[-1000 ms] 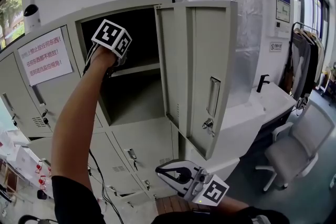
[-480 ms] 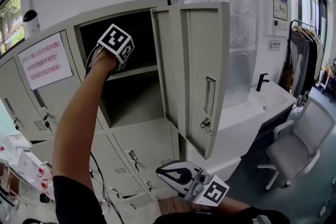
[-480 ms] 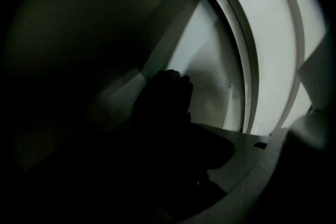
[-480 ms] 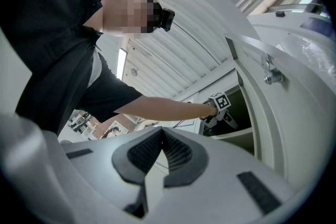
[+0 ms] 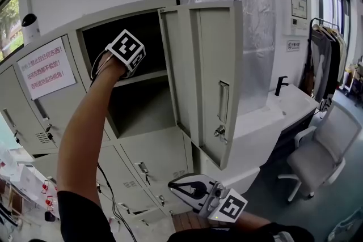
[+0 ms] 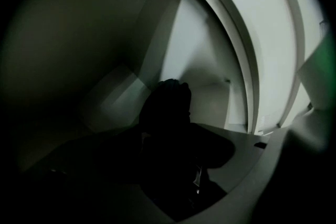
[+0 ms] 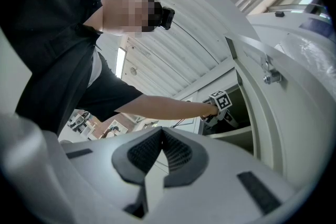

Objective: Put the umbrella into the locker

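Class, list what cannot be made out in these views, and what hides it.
- Left gripper view: dark shape at the jaws, a mere silhouette in the shadow of the locker; what it is, and whether gripped, unclear.
- Head view: left gripper, jaws hidden behind its marker cube.
- Head view: sign, print too small.

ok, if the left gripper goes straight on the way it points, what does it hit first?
Most likely the locker's inner wall. The left gripper is inside the upper compartment; a dark shape sits at its jaws, maybe the umbrella, but that view is too dark to tell.
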{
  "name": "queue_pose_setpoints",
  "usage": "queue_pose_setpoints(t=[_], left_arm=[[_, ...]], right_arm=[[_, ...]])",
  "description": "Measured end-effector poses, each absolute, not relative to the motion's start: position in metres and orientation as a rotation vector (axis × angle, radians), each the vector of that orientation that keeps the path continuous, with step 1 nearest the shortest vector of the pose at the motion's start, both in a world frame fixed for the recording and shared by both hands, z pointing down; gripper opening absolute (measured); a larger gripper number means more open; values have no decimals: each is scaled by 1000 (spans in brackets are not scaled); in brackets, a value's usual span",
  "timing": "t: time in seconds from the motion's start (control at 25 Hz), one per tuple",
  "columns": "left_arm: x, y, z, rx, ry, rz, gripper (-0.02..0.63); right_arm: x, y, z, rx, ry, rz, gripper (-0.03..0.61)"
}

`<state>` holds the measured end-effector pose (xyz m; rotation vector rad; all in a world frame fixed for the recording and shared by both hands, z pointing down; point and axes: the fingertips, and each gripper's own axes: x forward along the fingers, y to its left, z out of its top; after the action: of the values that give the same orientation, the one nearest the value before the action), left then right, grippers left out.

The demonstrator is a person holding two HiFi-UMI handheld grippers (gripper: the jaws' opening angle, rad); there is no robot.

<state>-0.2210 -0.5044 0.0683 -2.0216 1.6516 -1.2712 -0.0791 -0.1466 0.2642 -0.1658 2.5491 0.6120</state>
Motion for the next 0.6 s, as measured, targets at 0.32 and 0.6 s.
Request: queue_pose_setpoints(t=[0.32,0.6], left_arm=[[-215,-490,46,-2074,1614,-1061,290],[-210,-456,5,-2135,1549,-733,276]], right_arm=[[-81,-146,265,-161,2568,593,11],[-89,-148,267,-138,2587,590,12]])
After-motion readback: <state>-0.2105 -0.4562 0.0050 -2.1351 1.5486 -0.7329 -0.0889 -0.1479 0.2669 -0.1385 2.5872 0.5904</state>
